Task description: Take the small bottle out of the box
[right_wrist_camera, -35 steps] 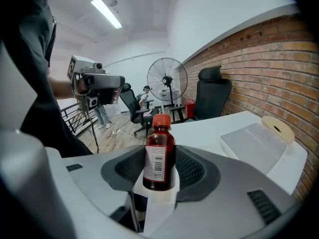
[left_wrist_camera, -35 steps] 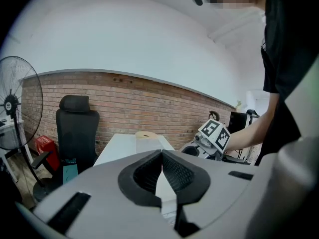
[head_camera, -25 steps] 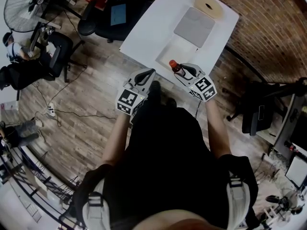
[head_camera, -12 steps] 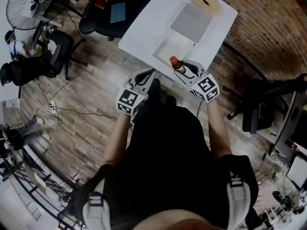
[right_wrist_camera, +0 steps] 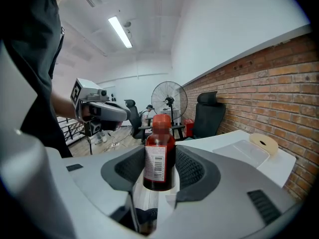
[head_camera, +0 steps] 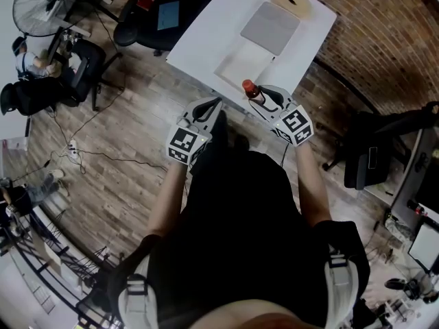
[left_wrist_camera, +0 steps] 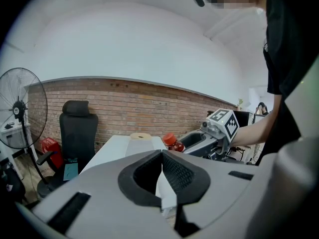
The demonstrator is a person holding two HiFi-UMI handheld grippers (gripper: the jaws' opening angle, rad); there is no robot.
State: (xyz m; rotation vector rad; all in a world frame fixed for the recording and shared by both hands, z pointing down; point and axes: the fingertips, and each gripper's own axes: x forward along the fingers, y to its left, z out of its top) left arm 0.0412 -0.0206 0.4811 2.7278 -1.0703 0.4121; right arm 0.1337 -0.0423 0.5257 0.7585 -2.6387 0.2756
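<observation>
A plank floor [head_camera: 116, 156] fills most of the head view, and a white bench [head_camera: 206, 40] stands at 12 o'clock from the person, set at an angle beside a brick wall [head_camera: 384, 40]. Black office chairs [head_camera: 147, 19] sit at 10 o'clock from the bench, and a standing fan [head_camera: 41, 5] is farther out in the same direction. On the bench lies the shallow pale box [head_camera: 240, 62], with a flat grey panel [head_camera: 271, 28] touching its far edge at 1 o'clock and a tan roll of tape [head_camera: 290, 0] just beyond that. The left tool [head_camera: 214, 105] is held off the bench over the floor at 7 o'clock from the box; its jaws are pressed together with nothing between them. The right tool [head_camera: 260, 96] is at the bench's near edge, at 5 o'clock from the box, and is clenched on the small bottle [right_wrist_camera: 159, 156]. The bottle stands upright between the ribbed pads [right_wrist_camera: 192, 168], filled with dark red liquid, with a white barcode label and a red cap [right_wrist_camera: 161, 121], and is clear of the box.
</observation>
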